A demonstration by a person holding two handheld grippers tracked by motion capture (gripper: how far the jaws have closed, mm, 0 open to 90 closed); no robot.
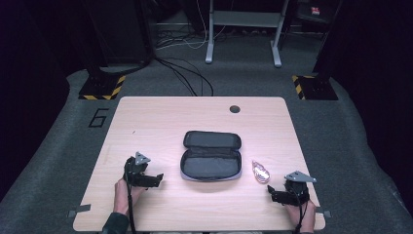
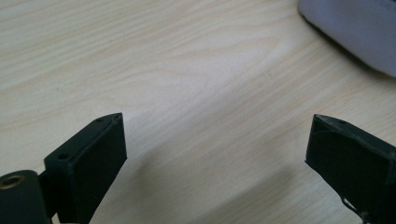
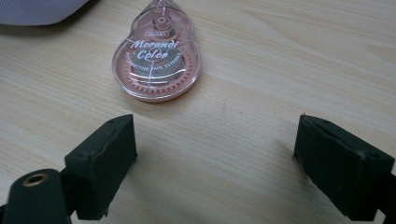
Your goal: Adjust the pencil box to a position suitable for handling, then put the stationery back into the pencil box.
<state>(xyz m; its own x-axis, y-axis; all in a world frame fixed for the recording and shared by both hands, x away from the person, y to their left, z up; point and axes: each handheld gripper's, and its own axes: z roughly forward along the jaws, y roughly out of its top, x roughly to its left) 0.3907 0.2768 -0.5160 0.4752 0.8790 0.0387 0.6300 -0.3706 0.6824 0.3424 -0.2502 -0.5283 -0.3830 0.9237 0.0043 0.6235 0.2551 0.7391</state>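
- Nearest the camera in the high view, at the lower left of the frame, a hand [image 1: 127,191] holds the left gripper [image 1: 157,180] over the tabletop [image 1: 160,117], pointing toward the frame's middle.
- Seen in the left gripper view, its two black jaws stand wide apart with bare wood grain between them; nothing is held.
- Past those jaws, at the upper right of that view, a pale grey corner of the pencil case [image 2: 355,32] comes in, well apart from the jaws.
- At the centre of the high view the dark pencil case [image 1: 211,156] lies opened flat on the tabletop, lid part toward the far edge, its grey inside showing.
- Just right of the case lies a pink clear correction tape dispenser [image 1: 260,171], close beside the case; whether they touch cannot be told.
- At the lower right of the frame a hand [image 1: 301,208] holds the right gripper [image 1: 271,193], pointing left.
- Viewed from the right gripper, its jaws are wide apart and hold nothing; the correction tape dispenser [image 3: 158,58] lies flat just beyond them at the upper left, printed lettering up.
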